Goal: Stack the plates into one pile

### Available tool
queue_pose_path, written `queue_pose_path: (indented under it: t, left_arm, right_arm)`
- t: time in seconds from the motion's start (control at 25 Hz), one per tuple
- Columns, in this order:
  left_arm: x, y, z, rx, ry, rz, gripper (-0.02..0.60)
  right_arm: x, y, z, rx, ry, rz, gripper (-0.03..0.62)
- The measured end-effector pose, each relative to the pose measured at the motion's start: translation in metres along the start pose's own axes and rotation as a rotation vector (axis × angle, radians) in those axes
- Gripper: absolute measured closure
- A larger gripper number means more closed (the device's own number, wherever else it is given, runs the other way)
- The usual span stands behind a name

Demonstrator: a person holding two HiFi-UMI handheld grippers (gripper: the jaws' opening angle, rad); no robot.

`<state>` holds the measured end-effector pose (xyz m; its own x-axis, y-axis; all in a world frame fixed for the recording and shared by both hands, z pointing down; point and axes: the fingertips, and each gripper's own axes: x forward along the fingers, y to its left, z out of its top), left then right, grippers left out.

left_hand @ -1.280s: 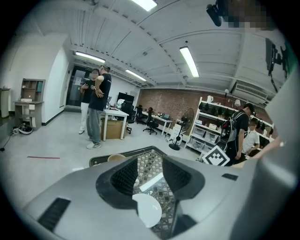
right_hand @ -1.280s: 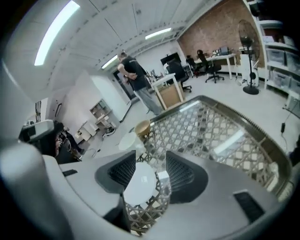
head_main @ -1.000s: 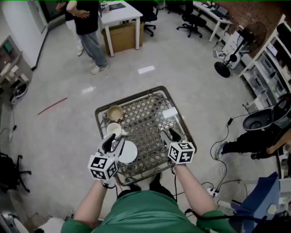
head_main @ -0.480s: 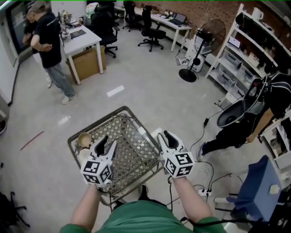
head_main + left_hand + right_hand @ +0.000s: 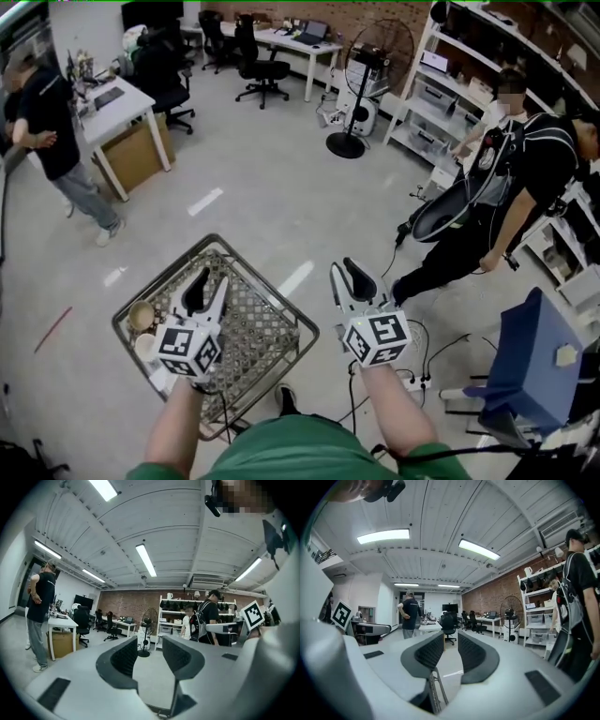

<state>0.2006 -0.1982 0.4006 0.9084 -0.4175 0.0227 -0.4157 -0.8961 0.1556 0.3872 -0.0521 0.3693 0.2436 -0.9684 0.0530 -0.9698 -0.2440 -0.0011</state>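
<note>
1. Two jaws of the left gripper (image 5: 207, 286) are held apart, empty.
2. The right gripper (image 5: 347, 274) has jaws that were just closing; they are narrowly parted, with nothing gripped.
3. Only a white sliver of plate (image 5: 159, 381) is seen at the table's (image 5: 281, 319) left edge; the rest is hidden behind the left gripper.

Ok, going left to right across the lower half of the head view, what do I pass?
Brown cup → left gripper → right gripper, nothing between its jaws, which have just been closing → blue box.
</note>
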Motion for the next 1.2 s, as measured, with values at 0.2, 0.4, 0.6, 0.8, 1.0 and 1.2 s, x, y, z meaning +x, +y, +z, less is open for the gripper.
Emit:
queue_pose_path:
  t: [0.2, 0.4, 0.6, 0.8, 1.0, 1.2]
  left_arm:
    - [0.03, -0.024, -0.009, 0.004, 0.005, -0.027, 0.405]
    - [0.053, -0.036, -0.007, 0.004, 0.019, -0.066, 0.405]
    - [0.074, -0.055, -0.012, 0.007, 0.021, -0.112, 0.405]
    - [0.086, -0.068, -0.01, 0.006, 0.022, -0.15, 0.405]
    - [0.092, -0.078, -0.008, 0.007, 0.02, -0.172, 0.405]
    - [0.092, -0.073, -0.005, 0.013, 0.024, -0.173, 0.405]
  right_arm:
    - [-0.01, -0.037, -0.003, -0.006, -0.012, -0.043, 0.484]
    - [-0.013, -0.054, 0.003, 0.0, -0.019, -0.084, 0.496]
    - [-0.026, -0.073, -0.001, 0.008, -0.035, -0.126, 0.508]
    - [-0.035, -0.087, 0.005, 0.013, -0.065, -0.162, 0.508]
    - [-0.039, -0.093, -0.001, 0.023, -0.044, -0.174, 0.523]
    - [-0.036, -0.089, -0.001, 0.022, -0.037, -0.185, 0.523]
